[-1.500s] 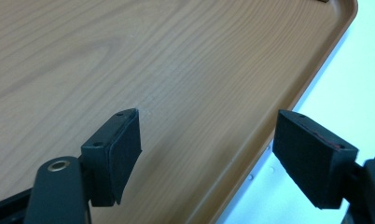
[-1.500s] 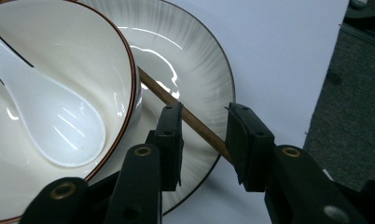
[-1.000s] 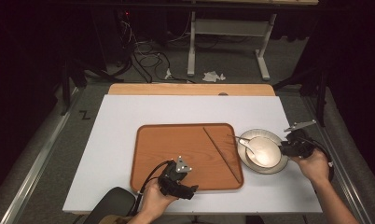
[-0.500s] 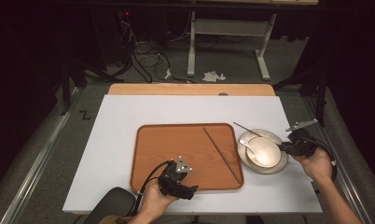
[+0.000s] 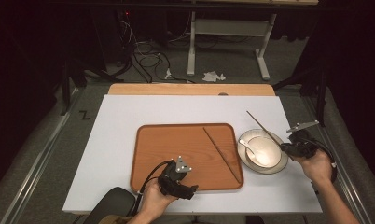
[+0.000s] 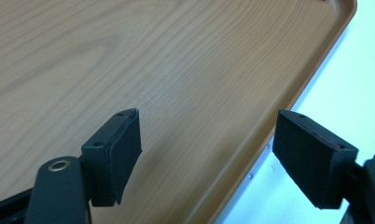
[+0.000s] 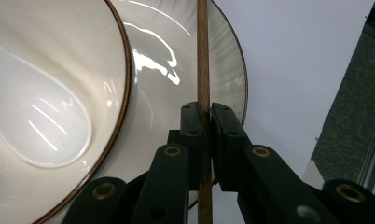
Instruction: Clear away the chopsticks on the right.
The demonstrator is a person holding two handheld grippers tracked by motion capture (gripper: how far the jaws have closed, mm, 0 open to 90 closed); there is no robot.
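Chopsticks are the work in hand: one chopstick (image 5: 221, 154) already lies slantwise inside the wooden tray (image 5: 150, 154), and the second chopstick (image 7: 203, 70) is clamped in the right hand-held gripper (image 7: 203, 122), whose jaws have just been closing and now press on the stick from both sides. In the high view that stick rises at a slant up and away from the gripper (image 5: 288, 150), above the far rim of the plate (image 5: 279, 166). By my judgement the job is about half done: one stick is placed, the other gripped but not yet carried over to the tray, so what remains is moving it across and laying it beside its partner.

The left hand-held gripper (image 6: 206, 156) stands wide with nothing between its pads, hovering over the near right corner of the tray, one jaw above the wood and the other out past the rim, above the white bench (image 5: 120, 116).

As for containers, the tray holds only the one chopstick. The plate sits on the bench just right of the tray and carries a white bowl (image 5: 268, 145) with a brown rim; a white spoon (image 7: 41, 121) lies in the bowl. Whether the bowl holds anything besides the spoon is hard to make out, though it looks bare.
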